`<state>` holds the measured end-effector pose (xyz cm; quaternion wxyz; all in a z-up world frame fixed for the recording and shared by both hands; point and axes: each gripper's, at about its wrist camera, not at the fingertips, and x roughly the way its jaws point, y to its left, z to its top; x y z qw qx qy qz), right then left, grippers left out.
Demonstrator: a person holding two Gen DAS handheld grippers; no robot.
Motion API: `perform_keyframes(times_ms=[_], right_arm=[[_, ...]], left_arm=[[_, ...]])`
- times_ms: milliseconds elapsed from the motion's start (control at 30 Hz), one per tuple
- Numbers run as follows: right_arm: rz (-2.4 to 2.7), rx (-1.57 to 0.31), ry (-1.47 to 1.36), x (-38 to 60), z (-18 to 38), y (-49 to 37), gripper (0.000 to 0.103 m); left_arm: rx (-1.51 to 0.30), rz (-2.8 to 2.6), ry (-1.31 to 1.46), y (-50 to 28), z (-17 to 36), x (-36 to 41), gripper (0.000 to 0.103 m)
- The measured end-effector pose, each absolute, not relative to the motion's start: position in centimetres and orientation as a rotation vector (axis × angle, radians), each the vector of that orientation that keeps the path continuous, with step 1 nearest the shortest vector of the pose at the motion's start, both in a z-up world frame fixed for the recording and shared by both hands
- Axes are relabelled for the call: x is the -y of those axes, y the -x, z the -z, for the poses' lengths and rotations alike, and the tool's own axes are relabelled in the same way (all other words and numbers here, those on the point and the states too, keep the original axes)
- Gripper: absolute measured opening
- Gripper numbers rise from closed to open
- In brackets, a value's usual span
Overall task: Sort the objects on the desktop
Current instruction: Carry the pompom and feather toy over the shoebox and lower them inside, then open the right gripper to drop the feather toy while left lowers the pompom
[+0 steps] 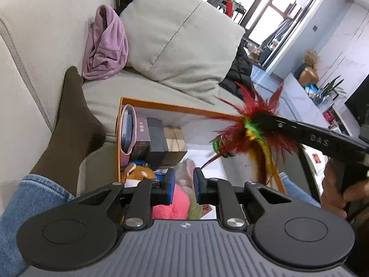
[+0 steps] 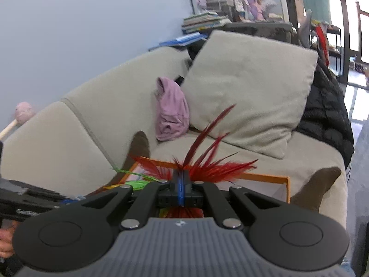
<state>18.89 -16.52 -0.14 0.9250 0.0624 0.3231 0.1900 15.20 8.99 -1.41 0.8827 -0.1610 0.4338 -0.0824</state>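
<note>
We take the orange box on the sofa as our landmark. Over its open top we hold the left gripper, its blue pads a small way apart with nothing pressed between them. No earlier view is at hand, so we tell only how the jaws stand.

Above the far right part of the box we hold the right gripper, its jaws pressed together on the feather toy. The red feathers fan out beyond the fingertips, with green and yellow ones nearer the grip. In the left wrist view the toy hangs over the right side of the box, a green-and-dark base showing beneath the plumes.

Inside the box, along its left wall, stand a dark case and wooden blocks. Nearer to us in the box lie an orange plush and a pink plush.

Left of the box a foot in a dark sock rests on the sofa. Beyond the box lie a grey cushion and a crumpled lilac cloth.
</note>
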Motion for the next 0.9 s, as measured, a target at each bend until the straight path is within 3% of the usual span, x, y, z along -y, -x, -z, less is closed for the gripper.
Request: perform_keyframes(times_ms=[133,200,267,567,700,767,833,900], right_arm=[[-0.387,-0.726,-0.162,16.7,2.2,-20.4,0.000],[-0.385,-0.742,-0.169,16.8,3.0,-20.9,0.000],[-0.392,-0.751,-0.173,16.9,3.6,-21.0,0.000],[-0.395,-0.792,-0.239,17.7,4.6,-23.6,0.000],[-0.416,-0.858,-0.278,17.4,6.0,-25.9,0.000],[-0.421,-0.897,-0.278,17.1,6.9,-27.0,0.000],[-0.396,-0.905,-0.252,17.1,7.5,-27.3,0.008],[-0.386,-0.904,-0.252,17.5,7.6,-27.1,0.010]], left_arm=[[-0.996,0.203,0.255,-15.9,3.2,-7.9,0.023],[-1.040,0.211,0.196,-16.1,4.0,-7.1,0.035],[-1.072,0.223,0.144,-16.3,4.8,-6.3,0.054],[-1.174,0.179,0.070,-18.0,7.3,-5.3,0.055],[-1.162,0.160,0.073,-18.1,7.5,-5.3,0.042],[-1.144,0.149,0.074,-18.0,7.3,-5.3,0.025],[-1.138,0.166,0.101,-17.8,7.2,-5.6,0.014],[-1.115,0.165,0.098,-17.5,7.1,-5.7,0.007]])
